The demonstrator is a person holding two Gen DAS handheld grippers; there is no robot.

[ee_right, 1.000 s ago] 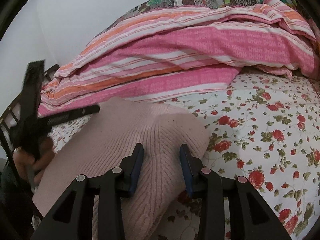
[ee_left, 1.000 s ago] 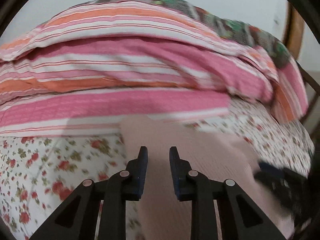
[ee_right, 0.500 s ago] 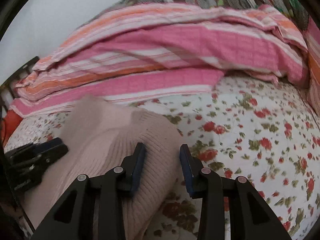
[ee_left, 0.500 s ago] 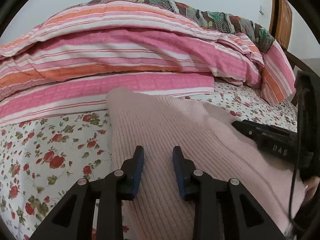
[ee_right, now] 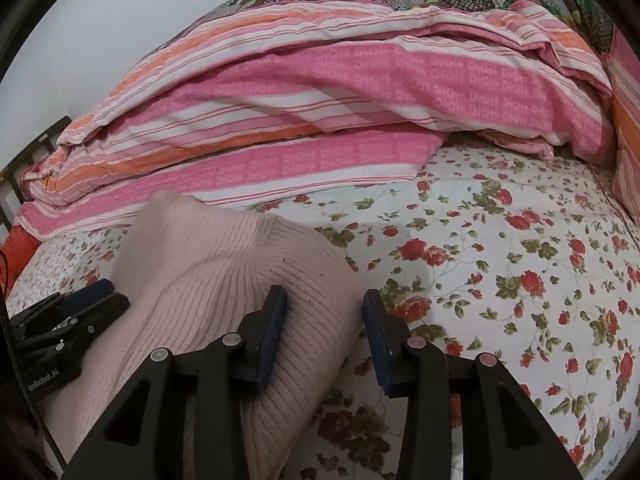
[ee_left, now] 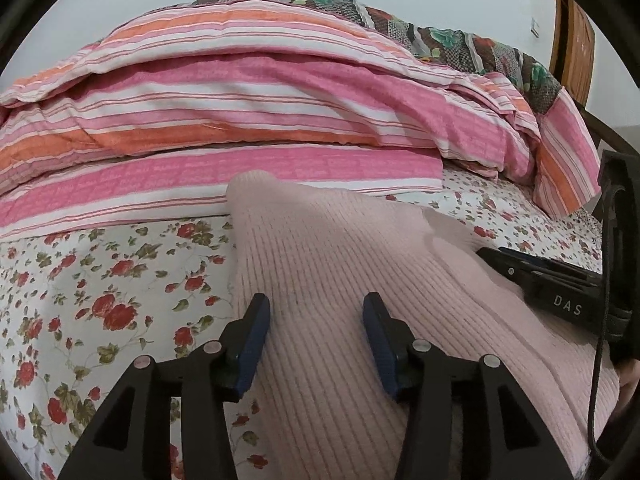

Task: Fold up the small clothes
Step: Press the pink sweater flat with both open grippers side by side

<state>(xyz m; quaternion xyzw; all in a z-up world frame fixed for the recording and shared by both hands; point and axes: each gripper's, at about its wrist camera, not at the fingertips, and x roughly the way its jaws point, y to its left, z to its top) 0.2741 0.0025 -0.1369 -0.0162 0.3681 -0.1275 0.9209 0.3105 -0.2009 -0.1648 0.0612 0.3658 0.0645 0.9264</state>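
A pale pink ribbed knit garment lies on the floral bedsheet, seen also in the right wrist view. My left gripper is open and empty, fingers spread just above the knit near its left side. My right gripper is open and empty, over the garment's right edge, with the left finger above the knit and the right finger above the sheet. Each gripper shows in the other's view: the right one at the garment's right, the left one at its left.
A folded pink, orange and white striped quilt is piled along the back of the bed, also in the right wrist view. The floral sheet stretches to the right. A wooden headboard post stands at the far right.
Both grippers have opened wider than in the earlier frames. The cameras have settled and the garment lies flatter on the sheet.
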